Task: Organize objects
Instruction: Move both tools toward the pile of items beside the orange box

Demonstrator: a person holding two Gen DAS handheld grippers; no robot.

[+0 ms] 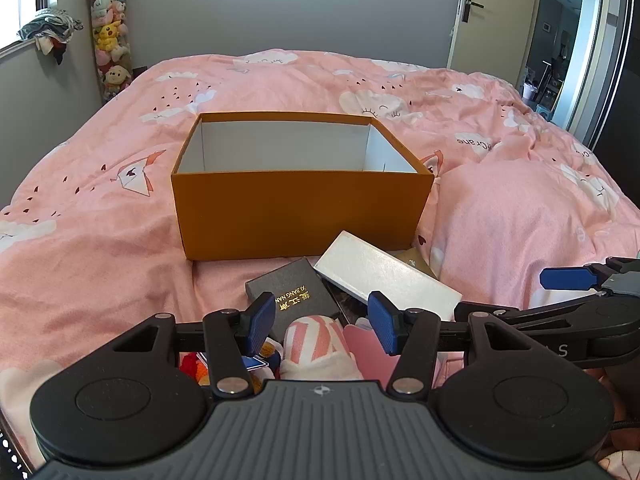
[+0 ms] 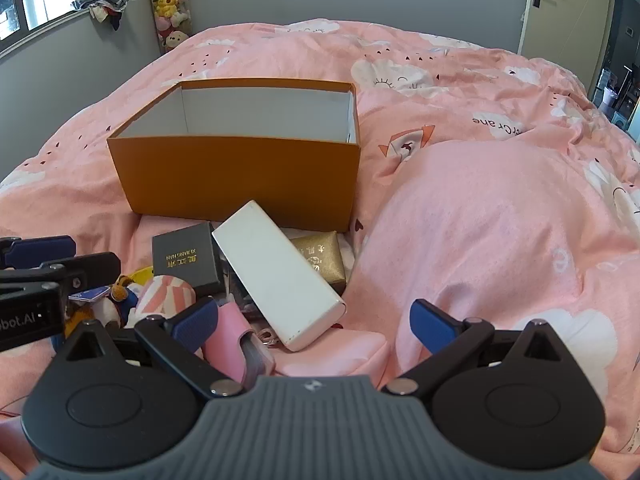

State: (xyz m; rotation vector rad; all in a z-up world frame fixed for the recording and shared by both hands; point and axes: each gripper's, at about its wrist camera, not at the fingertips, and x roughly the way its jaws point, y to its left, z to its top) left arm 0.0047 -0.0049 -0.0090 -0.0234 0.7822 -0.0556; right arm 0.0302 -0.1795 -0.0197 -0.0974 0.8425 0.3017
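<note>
An open orange box [image 1: 300, 212] [image 2: 240, 176] with a white inside stands on the pink bed and looks empty. In front of it lies a pile: a long white box [image 1: 384, 276] [image 2: 276, 276], a black box with gold letters [image 1: 294, 296] [image 2: 186, 258], a gold box [image 2: 322, 260], a pink-striped rolled cloth [image 1: 316, 344] [image 2: 166, 294], a pink case [image 2: 230, 340] and a small plush toy [image 2: 120, 294]. My left gripper [image 1: 324, 322] is open, low over the striped cloth. My right gripper [image 2: 316, 322] is open over the near end of the white box.
The pink duvet [image 1: 520, 208] bulges up right of the pile. A column of plush toys [image 1: 110, 36] hangs in the far left corner. Clothes lie on the window sill [image 1: 50, 32]. An open door [image 1: 496, 16] is at the far right.
</note>
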